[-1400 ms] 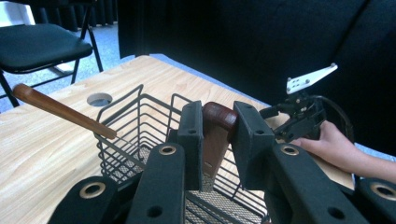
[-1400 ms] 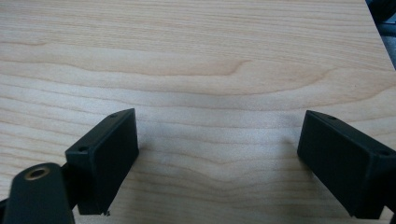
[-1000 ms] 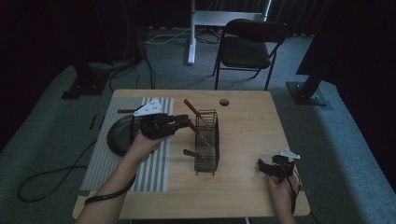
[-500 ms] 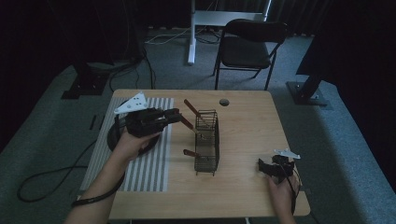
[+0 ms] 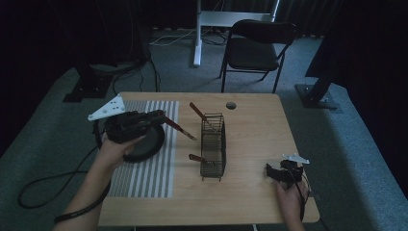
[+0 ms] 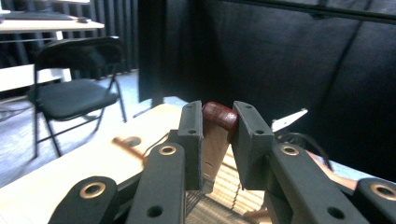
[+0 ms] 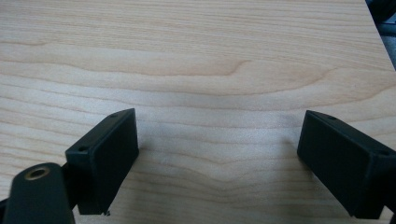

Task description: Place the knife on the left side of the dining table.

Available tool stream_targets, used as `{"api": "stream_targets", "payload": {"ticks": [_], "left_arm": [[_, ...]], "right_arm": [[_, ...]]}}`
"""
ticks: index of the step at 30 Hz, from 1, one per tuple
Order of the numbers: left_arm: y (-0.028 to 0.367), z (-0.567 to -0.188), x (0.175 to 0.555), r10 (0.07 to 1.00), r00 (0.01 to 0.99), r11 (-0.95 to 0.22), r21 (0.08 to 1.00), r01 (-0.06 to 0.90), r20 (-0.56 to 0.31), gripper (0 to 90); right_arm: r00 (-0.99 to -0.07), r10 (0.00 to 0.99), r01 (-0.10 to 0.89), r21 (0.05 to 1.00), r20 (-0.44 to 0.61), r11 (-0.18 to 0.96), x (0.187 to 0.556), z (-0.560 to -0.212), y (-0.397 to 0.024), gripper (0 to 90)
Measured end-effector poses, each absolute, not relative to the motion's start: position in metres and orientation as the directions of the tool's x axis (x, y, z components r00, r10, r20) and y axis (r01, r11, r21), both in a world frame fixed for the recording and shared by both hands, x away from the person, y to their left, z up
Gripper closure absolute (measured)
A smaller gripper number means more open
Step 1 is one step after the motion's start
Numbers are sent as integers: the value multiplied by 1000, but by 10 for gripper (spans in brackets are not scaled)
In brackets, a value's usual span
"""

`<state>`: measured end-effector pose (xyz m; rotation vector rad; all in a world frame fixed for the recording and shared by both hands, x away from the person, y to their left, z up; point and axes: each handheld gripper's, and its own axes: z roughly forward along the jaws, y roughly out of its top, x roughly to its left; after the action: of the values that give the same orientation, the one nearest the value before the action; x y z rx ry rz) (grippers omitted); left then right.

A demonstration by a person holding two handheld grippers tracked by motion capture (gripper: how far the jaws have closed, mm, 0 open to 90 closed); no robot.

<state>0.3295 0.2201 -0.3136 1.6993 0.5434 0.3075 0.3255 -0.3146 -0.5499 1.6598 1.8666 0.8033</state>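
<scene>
One utensil in hand: wooden spatula with a dark red-brown handle (image 5: 179,127), gripped at the handle end, blade end pointing toward the basket.
Held by: left gripper (image 5: 159,117), jaws clamped narrow on the handle; the left gripper view has the rounded red-brown handle tip (image 6: 219,115) pinched between the two black pads.
Position: spatula hangs in the air over the grey-and-white striped mat (image 5: 144,175), just left of the black wire basket (image 5: 213,147), apart from it.
Below it: round black pan (image 5: 146,144) on the mat, directly under the left gripper.
Basket contents: two more red-handled utensils, one sticking out at the top (image 5: 198,111), one lower at the side (image 5: 196,158).
Right gripper (image 5: 279,172): jaws wide apart, nothing between them, parked low over the light wooden table (image 5: 260,125) near its front right corner.
Step, my read: carry phase, utensil lifted clear of the basket and headed to the pan.
Next move: lower blade into the pan, keep the tip clear of the basket wires, then release. Slip risk looks low, grip is square on the handle.
</scene>
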Motion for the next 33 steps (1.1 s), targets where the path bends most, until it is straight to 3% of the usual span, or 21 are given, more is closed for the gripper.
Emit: {"api": "stream_targets", "payload": {"ticks": [18,33], "left_arm": [[296,-371,309,623,765,-104,951,292,-167,754],[307,-420,303,632,741,-121,916,383,-226,754]], "right_arm": [[-120,993,690,720,11,75,326,-550,-314,115],[-120,993,690,720,11,75,326,-550,-314,115]]}}
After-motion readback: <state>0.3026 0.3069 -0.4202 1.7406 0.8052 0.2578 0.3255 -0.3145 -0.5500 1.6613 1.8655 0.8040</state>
